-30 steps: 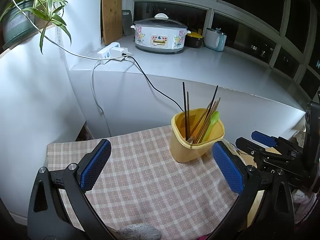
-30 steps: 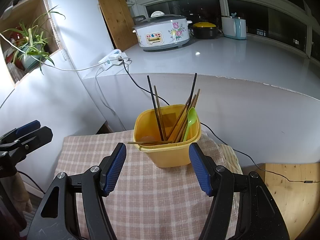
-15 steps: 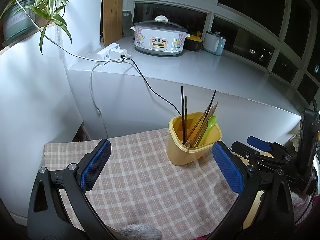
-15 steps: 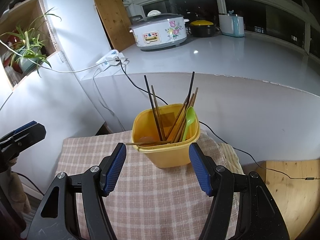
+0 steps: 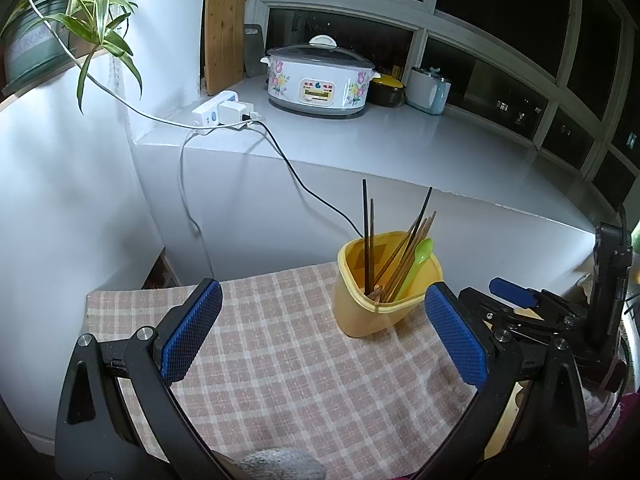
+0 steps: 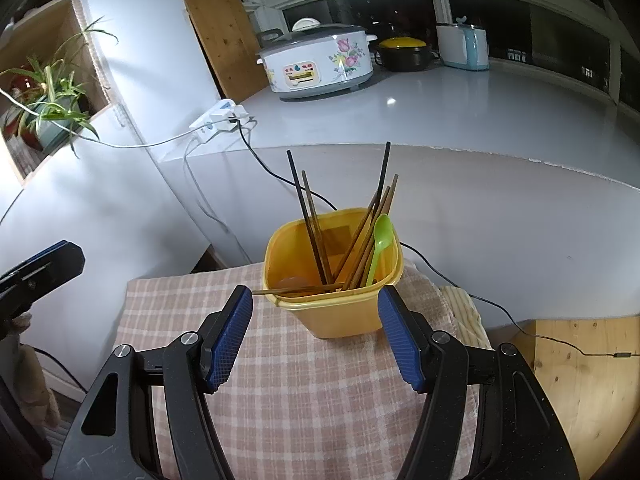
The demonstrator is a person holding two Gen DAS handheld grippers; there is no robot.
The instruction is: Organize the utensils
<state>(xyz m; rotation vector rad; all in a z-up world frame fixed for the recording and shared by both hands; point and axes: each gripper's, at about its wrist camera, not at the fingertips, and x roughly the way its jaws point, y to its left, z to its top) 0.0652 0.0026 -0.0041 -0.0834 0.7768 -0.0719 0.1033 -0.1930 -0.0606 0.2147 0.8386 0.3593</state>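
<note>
A yellow plastic holder stands on a pink checked cloth. In it are several dark and wooden chopsticks and a green spoon. One wooden chopstick lies across the near rim and pokes out to the left. My right gripper is open just in front of the holder, its blue pads level with the holder's two sides without touching. Left of and nearer than the holder, my left gripper is wide open and empty.
A white ledge behind carries a flowered rice cooker, a power strip with cables hanging down, a dark pot and a kettle. A potted plant sits upper left. Bare wood shows right of the cloth.
</note>
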